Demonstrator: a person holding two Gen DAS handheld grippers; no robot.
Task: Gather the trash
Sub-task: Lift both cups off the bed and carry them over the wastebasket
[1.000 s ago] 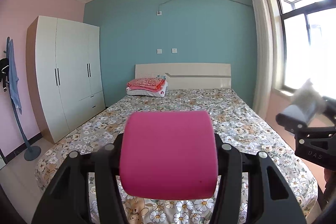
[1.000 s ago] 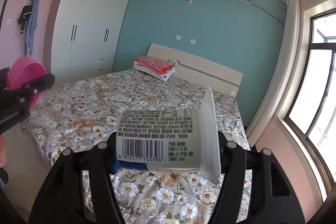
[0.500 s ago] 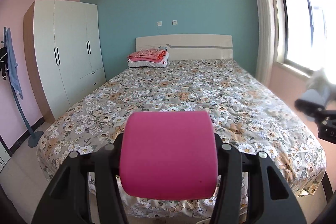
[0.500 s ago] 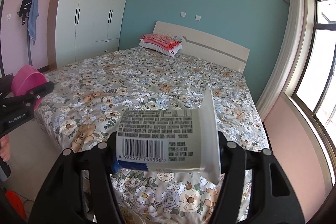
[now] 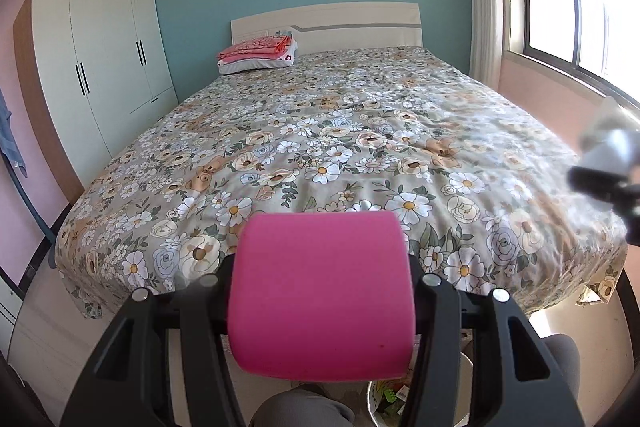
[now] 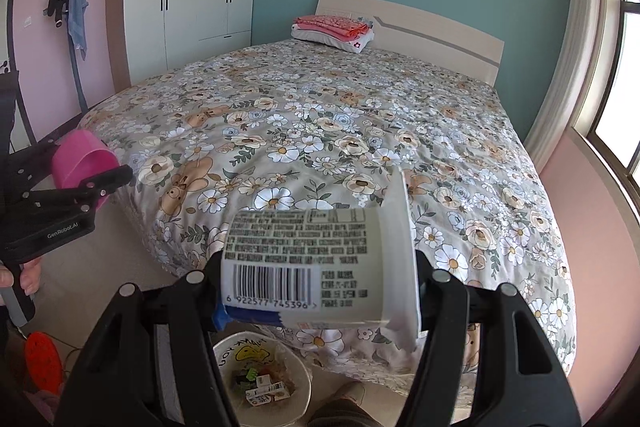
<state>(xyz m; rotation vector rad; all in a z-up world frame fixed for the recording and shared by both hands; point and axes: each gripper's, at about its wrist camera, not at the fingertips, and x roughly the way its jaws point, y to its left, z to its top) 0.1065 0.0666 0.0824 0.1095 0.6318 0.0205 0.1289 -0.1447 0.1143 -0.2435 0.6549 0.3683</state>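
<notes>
Gripping a pink cup [image 5: 322, 293] on its side in the left gripper [image 5: 320, 311], jaws partly apart and pressing on the cup's two sides. Showing again at the left edge of the right wrist view, the same pink cup [image 6: 82, 163] clamped in that gripper [image 6: 86, 183], a hand [image 6: 24, 277] wrapping the handle below. Pointing over the foot of the bed [image 5: 340, 147], floral cover spreading back to a headboard [image 5: 360, 27] with folded bedding [image 5: 256, 53] at its left end. Standing left of the bed, a white wardrobe [image 5: 104, 67].

Clamping a white tub [image 6: 316, 267] on its side in the right gripper [image 6: 320, 291], jaws about half apart, barcode label facing up, wide rim to the right. Hanging directly over a bin [image 6: 224, 351] on the floor at the bed's foot, lined with a bag and holding small wrappers and cartons [image 6: 264, 391]. Peeking below the pink cup in the left wrist view, the same bin [image 5: 374, 397], with grey-clad knees [image 5: 296, 409] beside it. Blurring at the far right of that view, the right gripper [image 5: 608, 179] with its pale tub [image 5: 610, 143].
</notes>
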